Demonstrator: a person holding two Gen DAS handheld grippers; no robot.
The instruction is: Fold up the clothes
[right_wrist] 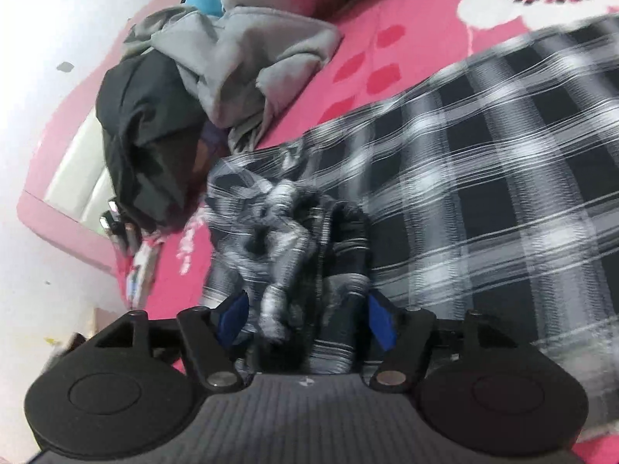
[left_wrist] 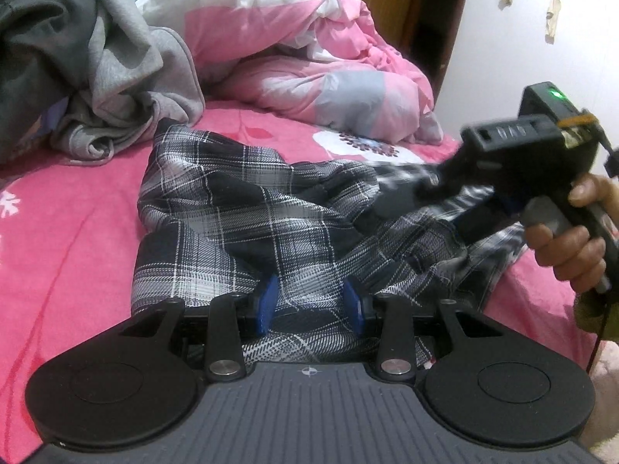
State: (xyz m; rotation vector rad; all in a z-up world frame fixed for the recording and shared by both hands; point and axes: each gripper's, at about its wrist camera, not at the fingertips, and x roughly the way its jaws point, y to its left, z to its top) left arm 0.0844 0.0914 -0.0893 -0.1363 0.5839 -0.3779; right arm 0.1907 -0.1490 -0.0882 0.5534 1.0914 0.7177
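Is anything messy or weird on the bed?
Yes. The plaid garment lies crumpled and twisted, not flat for folding. A grey garment and a dark one sit in a heap beside it, and the quilt is bunched up behind.

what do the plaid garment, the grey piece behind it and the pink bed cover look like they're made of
Plaid garment: thin woven cloth, likely cotton or a blend, matte; the check is made of fine crossing lines and it creases sharply.
Grey piece: thicker knit, sweatshirt-like; heathered surface with soft, rounded folds.
Pink bed cover: looks like plush or fleece, slightly fuzzy and matte, though the blur leaves that open.
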